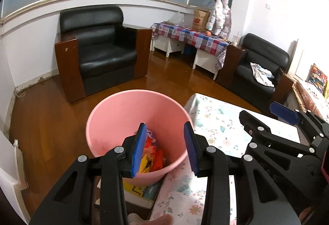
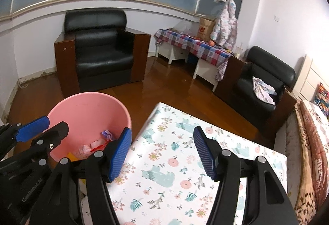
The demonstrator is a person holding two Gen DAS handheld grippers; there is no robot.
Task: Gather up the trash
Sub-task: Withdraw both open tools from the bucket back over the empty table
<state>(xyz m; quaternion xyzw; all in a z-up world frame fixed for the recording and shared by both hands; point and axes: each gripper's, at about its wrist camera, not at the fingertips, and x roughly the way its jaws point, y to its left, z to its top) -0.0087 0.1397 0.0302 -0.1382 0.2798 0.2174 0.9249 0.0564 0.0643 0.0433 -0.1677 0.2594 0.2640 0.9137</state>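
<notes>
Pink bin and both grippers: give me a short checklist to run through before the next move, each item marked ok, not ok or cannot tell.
1. Left gripper open and empty: ok.
2. Right gripper open and empty: ok.
3. Pink bin upright with room left: ok.
4. Trash lies inside the bin: ok.
5. More trash left on the floral table: none visible on the part shown; elsewhere cannot tell.
6. The two grippers are apart: ok.

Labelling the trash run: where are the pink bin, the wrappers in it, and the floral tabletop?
pink bin (image 1: 115,114), left wrist view, inner wall.
wrappers (image 1: 156,155), left wrist view, orange piece.
floral tabletop (image 2: 164,163), right wrist view, bare middle.
</notes>
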